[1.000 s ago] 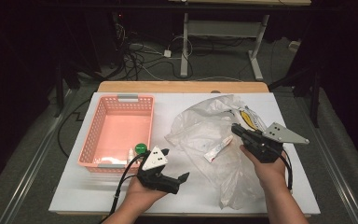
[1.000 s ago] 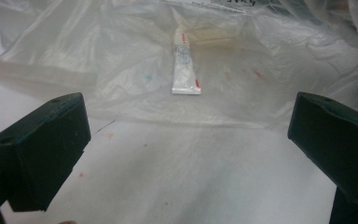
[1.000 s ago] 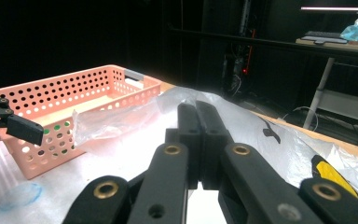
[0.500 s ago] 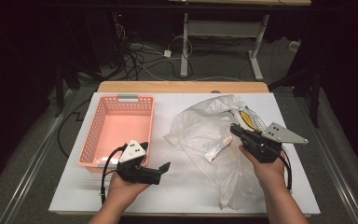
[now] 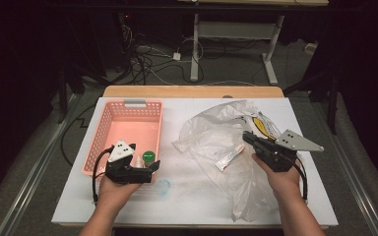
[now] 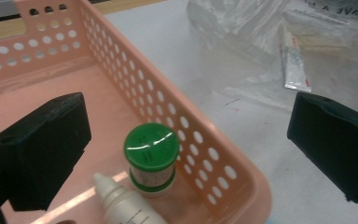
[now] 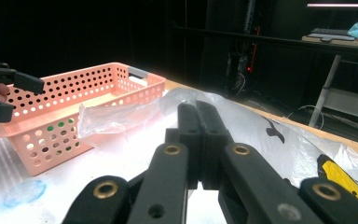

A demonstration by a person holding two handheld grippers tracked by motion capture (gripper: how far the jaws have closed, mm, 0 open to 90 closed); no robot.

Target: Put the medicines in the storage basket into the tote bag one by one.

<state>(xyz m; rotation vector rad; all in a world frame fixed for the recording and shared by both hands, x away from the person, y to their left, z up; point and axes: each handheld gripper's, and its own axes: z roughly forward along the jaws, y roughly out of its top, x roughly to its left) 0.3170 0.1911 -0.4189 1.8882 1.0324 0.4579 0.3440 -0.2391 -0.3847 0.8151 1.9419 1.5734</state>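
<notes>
Jaws standing wide on my left gripper [image 6: 186, 140], pressed together and empty on my right gripper [image 7: 199, 140].

I am holding the left over the pink basket's [image 6: 242, 186] near corner, where a green-capped bottle [image 6: 150, 156] is standing beside a white bottle [image 6: 123, 203]; neither is touching the pads.

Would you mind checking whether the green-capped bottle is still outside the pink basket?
No, the green-capped bottle stands upright inside the pink basket, in its near corner beside a white dropper bottle.

My left gripper [image 5: 150, 167] sits near-left with its jaws spread wide; my right gripper [image 5: 248, 137] has jaws pressed together.
</notes>
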